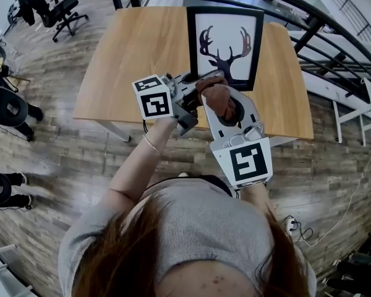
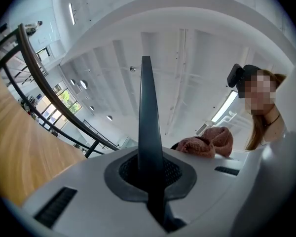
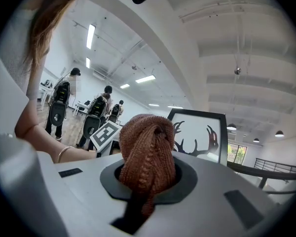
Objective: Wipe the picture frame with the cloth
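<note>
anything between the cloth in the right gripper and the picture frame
Nothing visible. The cloth, clamped in the right gripper, faces the picture frame across open air; the shut left gripper sits to one side.

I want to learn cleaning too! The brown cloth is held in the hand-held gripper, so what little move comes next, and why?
Probably ease the right hand-held gripper forward until the cloth meets the picture frame. The cloth is bunched and pinched between its jaws, and the frame stands just ahead on the table, seemingly not touched yet.
</note>
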